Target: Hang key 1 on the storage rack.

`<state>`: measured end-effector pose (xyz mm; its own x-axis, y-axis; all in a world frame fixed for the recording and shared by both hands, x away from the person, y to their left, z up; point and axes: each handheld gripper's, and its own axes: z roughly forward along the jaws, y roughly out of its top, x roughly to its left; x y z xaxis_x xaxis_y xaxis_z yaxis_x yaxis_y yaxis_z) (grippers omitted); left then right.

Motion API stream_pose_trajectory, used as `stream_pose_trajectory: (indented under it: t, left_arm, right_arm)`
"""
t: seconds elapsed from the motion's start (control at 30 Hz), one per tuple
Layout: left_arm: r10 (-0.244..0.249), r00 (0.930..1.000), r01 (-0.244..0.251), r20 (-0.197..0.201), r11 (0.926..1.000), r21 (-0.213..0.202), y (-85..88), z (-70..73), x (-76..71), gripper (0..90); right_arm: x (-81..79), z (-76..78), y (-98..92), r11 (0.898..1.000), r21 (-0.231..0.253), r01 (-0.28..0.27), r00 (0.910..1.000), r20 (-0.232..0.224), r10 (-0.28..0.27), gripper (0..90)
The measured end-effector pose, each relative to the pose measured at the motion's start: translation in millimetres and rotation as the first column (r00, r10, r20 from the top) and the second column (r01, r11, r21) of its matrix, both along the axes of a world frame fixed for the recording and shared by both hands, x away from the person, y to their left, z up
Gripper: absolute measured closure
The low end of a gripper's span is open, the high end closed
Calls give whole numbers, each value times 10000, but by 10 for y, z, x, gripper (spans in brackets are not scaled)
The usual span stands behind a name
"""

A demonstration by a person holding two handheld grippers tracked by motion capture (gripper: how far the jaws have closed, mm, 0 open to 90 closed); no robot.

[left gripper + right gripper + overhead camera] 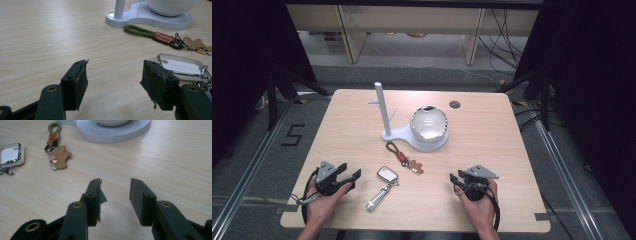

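Observation:
A white stand with an upright post and a white bowl on its base sits mid-table. In front of it lies a keychain with a green loop and a brown figure charm. A white, chrome-edged tag with a metal piece lies nearer me. My left gripper rests open at the front left, just left of the tag. At the front right, my right gripper is open and holds nothing.
The light wooden table has a round grommet hole at the back right. Beyond the table are wooden furniture legs and cables on the floor. Black frame posts stand at both sides.

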<state>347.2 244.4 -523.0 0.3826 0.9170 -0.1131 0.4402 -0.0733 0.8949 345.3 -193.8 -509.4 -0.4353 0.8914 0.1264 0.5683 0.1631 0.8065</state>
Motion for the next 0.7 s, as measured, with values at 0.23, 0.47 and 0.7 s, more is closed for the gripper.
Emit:
stream_pose_trajectory:
  t: [0.23, 0.47, 0.7]
  left_arm:
    - [53, 9999, -56, 125, 9998, 212, -47, -3, -25, 365]
    - [-165, 9995, 156, 286, 9994, 316, -34, 4, -44, 374]
    - [-189, 9997, 185, 185, 9995, 242, -38, -1, -31, 375]
  right_arm:
    - [-9, 27, 4, 9997, -49, -230, 9997, 72, 231, 615]
    - [-16, 78, 142, 9979, -77, -637, 9972, -398, 634, 657]
    - [120, 255, 426, 9862, -505, -1577, 9784, -1429, 1491, 728]
